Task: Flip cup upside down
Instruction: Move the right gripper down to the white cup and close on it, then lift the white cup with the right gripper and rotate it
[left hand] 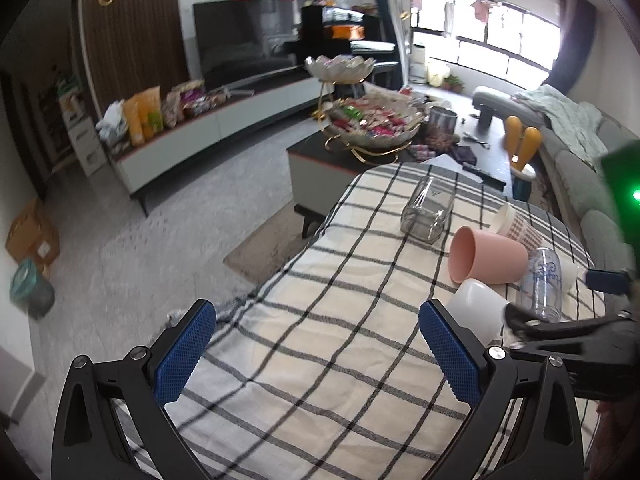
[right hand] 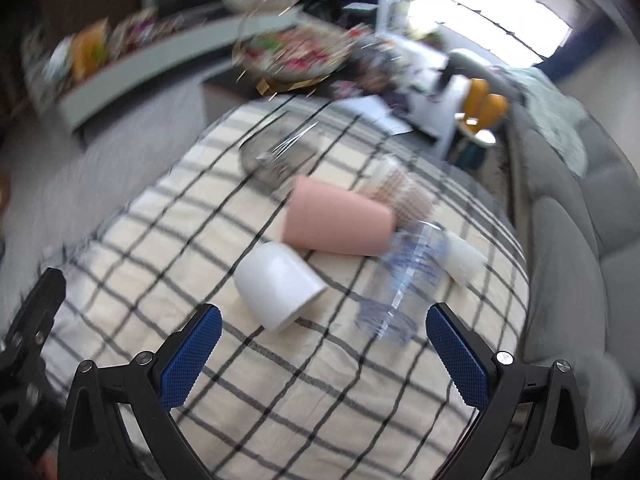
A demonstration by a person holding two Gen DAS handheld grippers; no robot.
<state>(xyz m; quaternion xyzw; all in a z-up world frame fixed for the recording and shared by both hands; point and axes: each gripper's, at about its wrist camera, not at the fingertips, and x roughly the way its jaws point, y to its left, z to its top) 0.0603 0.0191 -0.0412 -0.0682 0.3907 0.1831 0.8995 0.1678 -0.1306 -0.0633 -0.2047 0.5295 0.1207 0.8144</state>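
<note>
Several cups lie on their sides on a checked cloth point(left hand: 320, 320). A white cup point(right hand: 278, 286) lies nearest, with a pink cup point(right hand: 338, 224) behind it and a clear plastic cup point(right hand: 404, 280) to its right. A checked paper cup point(right hand: 404, 192) and a grey glass cup point(right hand: 280, 156) lie farther back. The same white cup point(left hand: 478, 306), pink cup point(left hand: 486, 256) and clear cup point(left hand: 544, 280) show in the left wrist view. My right gripper point(right hand: 324, 344) is open and empty, just short of the white and clear cups. My left gripper point(left hand: 318, 340) is open and empty over bare cloth, left of the cups.
A coffee table with a tiered snack dish point(left hand: 368, 120) stands beyond the cloth. A grey sofa point(right hand: 568, 240) runs along the right. A TV console point(left hand: 180, 136) stands at the far left. Floor lies to the left of the cloth. The right wrist view is motion-blurred.
</note>
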